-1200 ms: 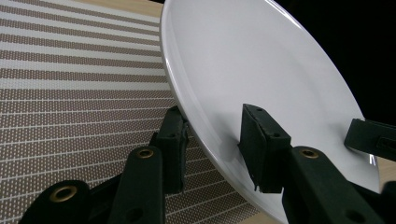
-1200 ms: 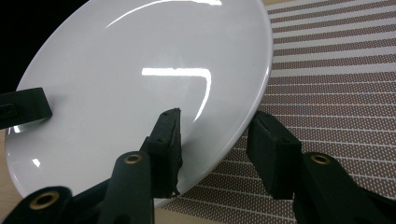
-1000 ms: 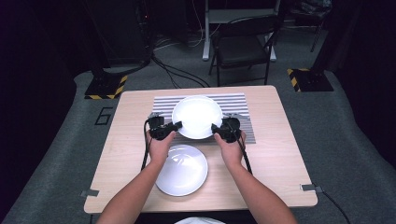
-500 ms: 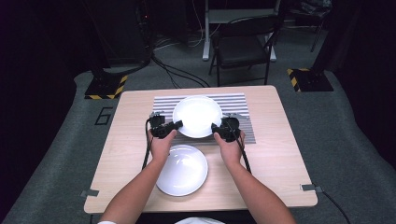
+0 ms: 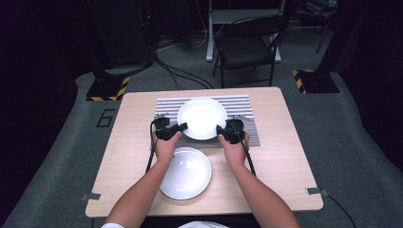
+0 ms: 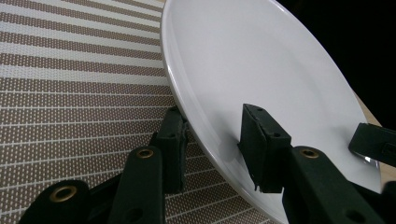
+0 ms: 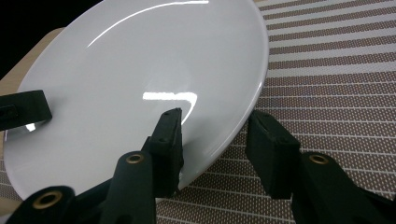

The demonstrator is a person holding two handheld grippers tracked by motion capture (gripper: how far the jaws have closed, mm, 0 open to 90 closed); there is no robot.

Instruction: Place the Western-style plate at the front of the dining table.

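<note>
A white plate point(image 5: 202, 118) sits over the striped mat point(image 5: 240, 105), held at two opposite edges. My left gripper point(image 5: 179, 128) is shut on its left rim. In the left gripper view one jaw lies on the plate point(image 6: 261, 60) and the other goes under the rim. My right gripper point(image 5: 221, 130) is shut on the right rim. In the right gripper view one jaw presses on the plate point(image 7: 140, 70) and the other stands just outside the edge. I cannot tell whether the plate is lifted off the mat.
A second white plate point(image 5: 186, 172) lies on the wooden table point(image 5: 280, 156) near the front edge, between the person's forearms. Beyond the table stand a folding chair point(image 5: 247, 47) and floor cables.
The left gripper drew slightly away to the left, then came back onto the plate's rim. The plate and the right gripper have hardly moved.
</note>
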